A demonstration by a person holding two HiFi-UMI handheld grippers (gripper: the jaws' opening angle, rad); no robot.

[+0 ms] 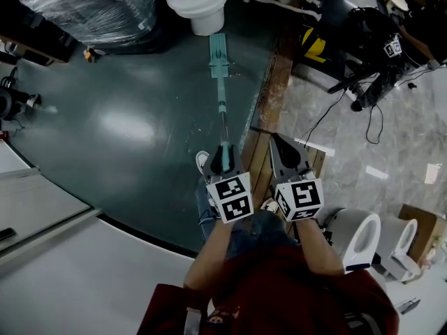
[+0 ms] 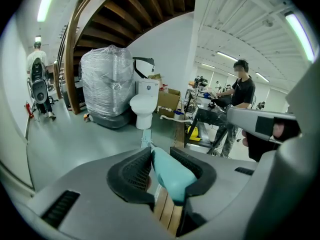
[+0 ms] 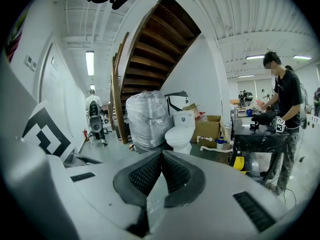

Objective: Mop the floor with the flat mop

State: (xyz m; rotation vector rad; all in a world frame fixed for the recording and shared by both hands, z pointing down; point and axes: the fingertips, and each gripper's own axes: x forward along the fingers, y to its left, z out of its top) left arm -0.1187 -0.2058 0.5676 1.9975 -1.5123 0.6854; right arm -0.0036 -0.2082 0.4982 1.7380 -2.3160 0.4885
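Clamping with the left gripper [image 1: 222,159] onto the near end of the flat mop [image 1: 222,96], squeezing its teal handle [image 2: 171,176] from both sides between the dark ribbed pads [image 2: 131,174]. Holding the right gripper [image 3: 161,158] just to the right of the left one, jaws pressed together at the tips with nothing between them, apart from the mop and aiming toward the far side over a wooden strip [image 1: 269,93]. Stretching the pole from the grip straight out to the far side, laying the mop head [image 1: 217,50] flat on the dark green floor [image 1: 126,121], just on the near side of the base of a white toilet [image 1: 199,2]; not telling whether touching it. Standing with a pale shoe [image 1: 202,160] on the green floor, just left of the left gripper. Facing a plastic-wrapped stack [image 1: 91,5] at far left, left of the toilet. Bordering on the right, past the wooden strip, a grey marbled floor [image 1: 398,159] with black cables [image 1: 377,121] trailing across it. Passing two more toilets [image 1: 363,237] at near right, close beside the right arm. Showing, far right in the right gripper view, a person in black [image 3: 285,99] bending over a dark workbench [image 3: 257,134].
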